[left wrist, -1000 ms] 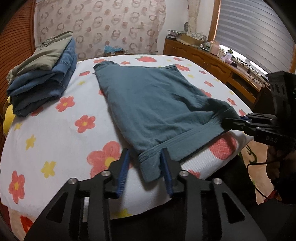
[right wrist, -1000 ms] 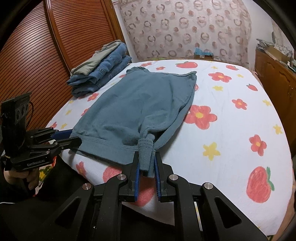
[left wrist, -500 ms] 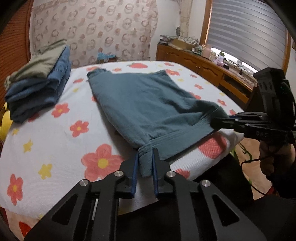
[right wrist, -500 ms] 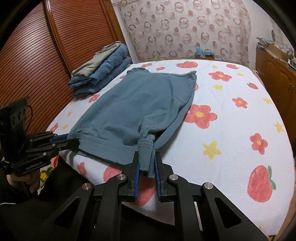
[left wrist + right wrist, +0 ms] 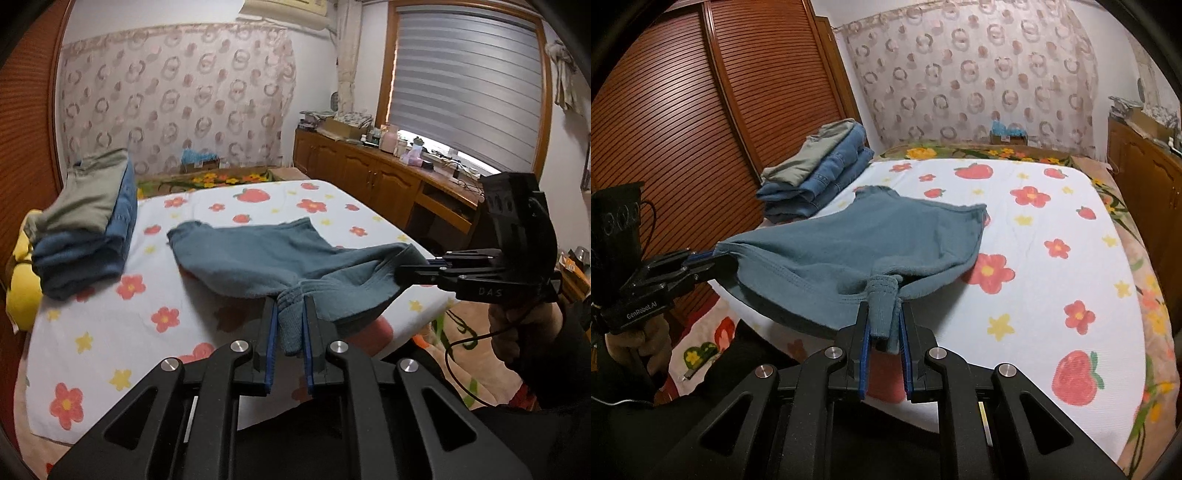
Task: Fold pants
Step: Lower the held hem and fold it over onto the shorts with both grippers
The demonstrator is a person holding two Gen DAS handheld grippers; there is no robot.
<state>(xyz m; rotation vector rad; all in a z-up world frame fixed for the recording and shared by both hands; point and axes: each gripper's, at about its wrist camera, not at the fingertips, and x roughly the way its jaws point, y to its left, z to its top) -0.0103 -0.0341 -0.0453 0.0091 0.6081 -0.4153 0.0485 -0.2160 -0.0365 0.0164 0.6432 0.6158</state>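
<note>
A: Big stuff first?

B: Bed [image 5: 1071, 229], white sheet printed with red flowers, strawberries, yellow stars. Slatted wooden wardrobe doors [image 5: 683, 122] along one side, patterned curtain [image 5: 177, 110] behind the head end, low wooden cabinet [image 5: 369, 173] with clutter on top under a window blind [image 5: 465, 70].

A: The pants?

B: Teal pants [image 5: 871, 236], soft knit. Near edge, the waistband by the look of it, is up off the sheet and strung between the two grippers, sagging a little in the middle. Far end still lies on the bed, towards the head.

A: Anything else on the bed?

B: Stack of folded clothes [image 5: 820, 170] by the wardrobe side, blue denim under an olive piece. Well apart from the teal pair. Something yellow [image 5: 22, 280] sits just beside the stack, at the mattress edge.

A: Left gripper?

B: Left gripper [image 5: 288, 325]: jaws have just been closing, and now pinch one bunched corner of the near edge. Fabric sits between the blue pads.

A: Right?

B: Right gripper [image 5: 884, 325]: jaws clamped on the other corner, a gathered tab of cloth hanging down between the pads. Both grippers tilt somewhat downward.

A: Hands?

B: A hand under each grip. Left hand [image 5: 639, 339] shows in the right wrist view, right hand [image 5: 517, 325] in the left wrist view, dark sleeve behind it. Thin cable [image 5: 469, 336] loops below that one.
</note>
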